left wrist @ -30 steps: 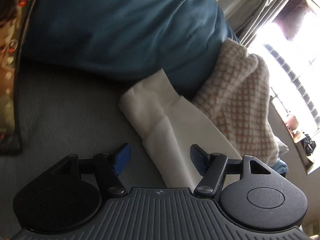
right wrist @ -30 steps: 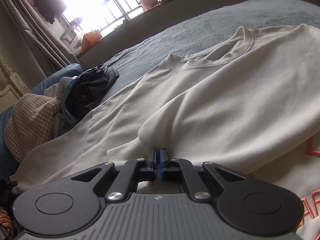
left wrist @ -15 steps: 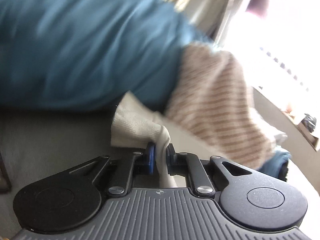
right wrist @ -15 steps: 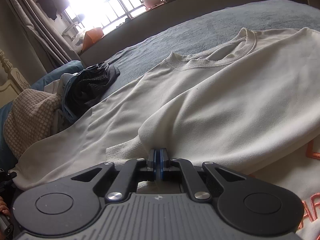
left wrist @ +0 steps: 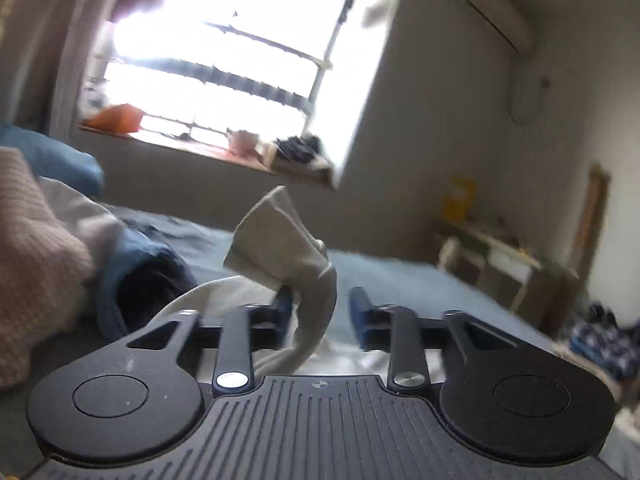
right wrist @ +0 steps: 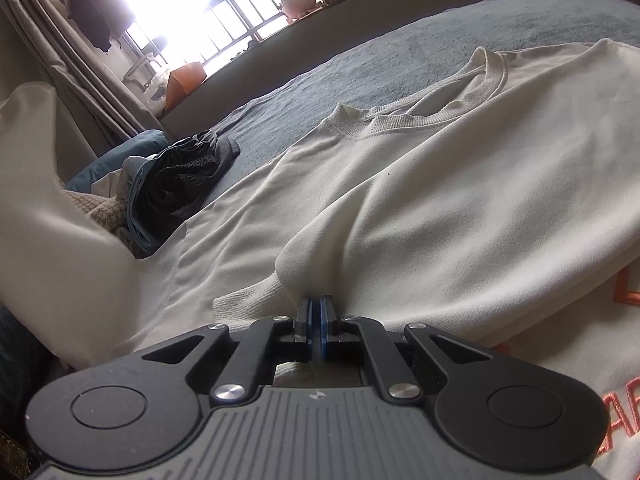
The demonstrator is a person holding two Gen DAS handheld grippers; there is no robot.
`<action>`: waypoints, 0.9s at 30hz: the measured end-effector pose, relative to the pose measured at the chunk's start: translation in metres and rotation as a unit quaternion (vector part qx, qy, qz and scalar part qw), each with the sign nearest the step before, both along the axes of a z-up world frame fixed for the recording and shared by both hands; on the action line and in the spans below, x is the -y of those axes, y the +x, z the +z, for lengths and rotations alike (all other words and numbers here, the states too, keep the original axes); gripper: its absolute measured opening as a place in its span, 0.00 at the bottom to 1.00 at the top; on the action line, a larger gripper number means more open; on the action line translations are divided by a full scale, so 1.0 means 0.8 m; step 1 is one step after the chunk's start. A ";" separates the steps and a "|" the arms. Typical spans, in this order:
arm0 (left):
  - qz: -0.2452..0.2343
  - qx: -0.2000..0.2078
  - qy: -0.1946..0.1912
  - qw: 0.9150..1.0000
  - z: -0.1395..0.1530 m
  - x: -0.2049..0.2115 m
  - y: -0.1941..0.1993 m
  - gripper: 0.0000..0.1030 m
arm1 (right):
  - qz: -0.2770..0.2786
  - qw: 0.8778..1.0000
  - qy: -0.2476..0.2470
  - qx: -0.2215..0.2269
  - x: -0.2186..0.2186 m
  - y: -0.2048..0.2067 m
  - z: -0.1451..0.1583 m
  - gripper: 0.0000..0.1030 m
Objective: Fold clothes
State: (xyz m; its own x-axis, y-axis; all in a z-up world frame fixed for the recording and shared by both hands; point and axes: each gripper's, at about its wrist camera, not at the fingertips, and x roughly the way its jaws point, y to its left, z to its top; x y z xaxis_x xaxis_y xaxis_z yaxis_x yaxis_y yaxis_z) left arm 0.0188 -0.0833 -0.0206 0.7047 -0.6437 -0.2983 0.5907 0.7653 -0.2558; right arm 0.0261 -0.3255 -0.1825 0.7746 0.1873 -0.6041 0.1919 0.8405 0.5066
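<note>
Both claws differ: your left claw (left wrist: 320, 308), jaws apart, has the soft, limp sleeve cuff (left wrist: 276, 236) draped on one finger, while your right claw (right wrist: 315, 322) is closed against the light sweatshirt (right wrist: 440, 200), so grip ribbed edges.

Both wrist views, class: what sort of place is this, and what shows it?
Most likely a bedroom at home: a grey-blue bed with a cream sweatshirt spread on it, a barred window with curtains, and piled clothes.

Grey bed (right wrist: 360, 64) w/ cream sweatshirt (right wrist: 460, 184), dark clothes pile (right wrist: 180, 176).
</note>
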 end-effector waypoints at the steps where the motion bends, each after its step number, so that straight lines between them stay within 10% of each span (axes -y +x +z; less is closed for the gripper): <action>1: -0.009 -0.010 0.016 1.000 -0.012 0.010 -0.009 0.54 | -0.001 1.000 0.003 0.000 0.001 0.000 0.000 0.03; 17: -0.009 -0.094 0.171 0.981 -0.143 -0.007 -0.020 0.57 | 0.007 0.996 0.085 -0.016 0.030 0.004 0.001 0.05; 21: -0.012 -0.067 0.199 0.978 -0.152 0.000 -0.030 0.57 | 0.005 0.988 0.153 -0.014 0.053 -0.008 0.011 0.42; 27: -0.012 -0.061 0.193 0.979 -0.159 -0.002 -0.033 0.59 | -0.077 0.952 0.294 -0.023 0.094 -0.024 0.001 0.43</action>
